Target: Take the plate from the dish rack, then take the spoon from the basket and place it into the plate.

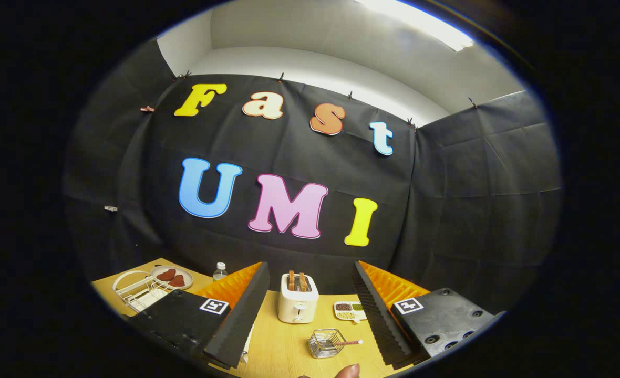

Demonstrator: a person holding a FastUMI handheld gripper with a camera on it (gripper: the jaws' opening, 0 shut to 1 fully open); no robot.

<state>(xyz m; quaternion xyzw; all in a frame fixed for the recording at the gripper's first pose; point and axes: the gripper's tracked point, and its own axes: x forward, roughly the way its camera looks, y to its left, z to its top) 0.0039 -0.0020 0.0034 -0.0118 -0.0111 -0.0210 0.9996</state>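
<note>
The gripper (pixel 310 315) is spread wide, holding nothing. Between its fingers on the wooden worktop (pixel 283 349) sits a small wire basket (pixel 327 343) holding a pink-handled spoon (pixel 345 343). At twelve o'clock stands a white toaster (pixel 298 304); at ten, a white wire dish rack (pixel 137 292) with a pale round plate (pixel 172 276).

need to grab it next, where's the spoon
The spoon lies in the wire basket on the table between the open jaws, nearer than the toaster.
</note>
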